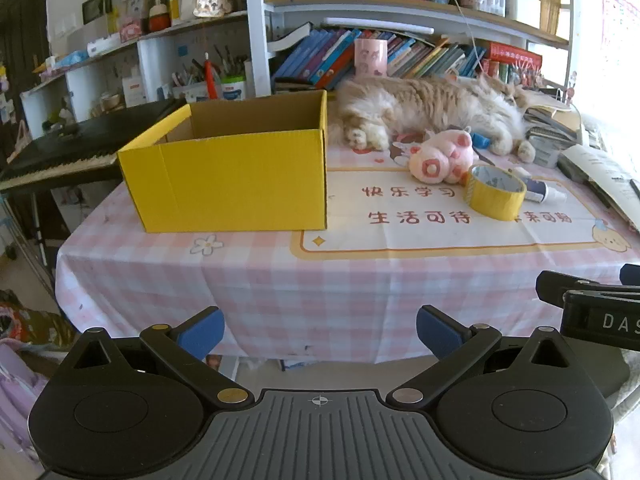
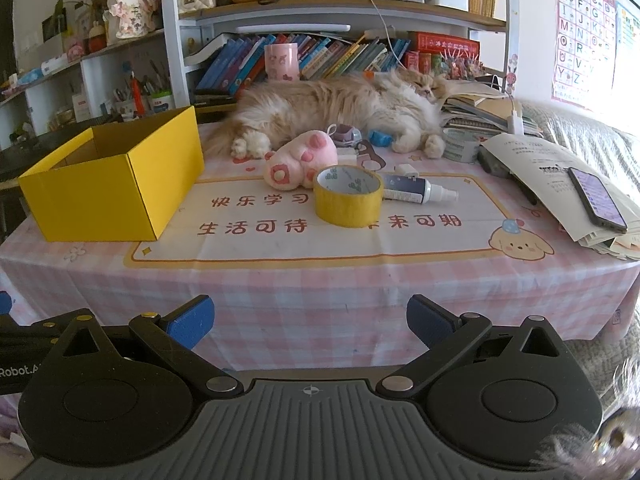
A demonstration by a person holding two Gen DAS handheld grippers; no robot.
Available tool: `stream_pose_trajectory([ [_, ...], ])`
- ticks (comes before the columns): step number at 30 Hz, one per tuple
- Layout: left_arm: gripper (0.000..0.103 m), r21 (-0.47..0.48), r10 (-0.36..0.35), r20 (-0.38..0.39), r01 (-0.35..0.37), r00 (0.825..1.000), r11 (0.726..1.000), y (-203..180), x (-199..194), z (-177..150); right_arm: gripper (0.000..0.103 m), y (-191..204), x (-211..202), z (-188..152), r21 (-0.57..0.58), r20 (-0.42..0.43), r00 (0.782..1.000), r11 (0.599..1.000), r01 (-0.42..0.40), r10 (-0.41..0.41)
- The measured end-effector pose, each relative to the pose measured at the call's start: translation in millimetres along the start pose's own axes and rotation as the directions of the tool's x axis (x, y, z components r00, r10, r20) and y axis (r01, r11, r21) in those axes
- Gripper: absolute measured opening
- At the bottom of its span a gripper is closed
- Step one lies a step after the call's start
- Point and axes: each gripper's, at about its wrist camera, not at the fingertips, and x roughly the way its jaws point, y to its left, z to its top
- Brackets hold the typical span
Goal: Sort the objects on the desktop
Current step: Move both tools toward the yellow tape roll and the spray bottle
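An open yellow cardboard box [image 1: 236, 176] [image 2: 116, 184] stands on the left of the pink checked tablecloth. To its right lie a pink plush paw toy [image 1: 442, 156] [image 2: 300, 160], a yellow tape roll [image 1: 494, 193] [image 2: 347, 196] and a dark spray bottle [image 1: 540, 192] [image 2: 416, 191]. My left gripper [image 1: 320, 332] is open and empty, held in front of the table's near edge. My right gripper [image 2: 310, 322] is open and empty, also short of the near edge; its body shows at the right of the left wrist view [image 1: 592, 308].
A fluffy cat [image 1: 432, 110] [image 2: 344, 104] sleeps along the back of the table. Papers with a phone [image 2: 598, 196] and stacked books [image 2: 480, 112] lie at the right. A bookshelf [image 2: 340, 8] rises behind; a keyboard piano [image 1: 72, 148] stands left of the table.
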Motion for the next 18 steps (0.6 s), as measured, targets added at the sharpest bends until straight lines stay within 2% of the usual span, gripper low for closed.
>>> stream_pose_trajectory([
  [18, 0.103, -0.002, -0.037, -0.022, 0.037, 0.999, 0.999, 3.5, 4.2, 1.8, 0.103, 6.6, 2.7, 1.5, -0.034, -0.023, 1.000, 0.999, 0.005, -0.006],
])
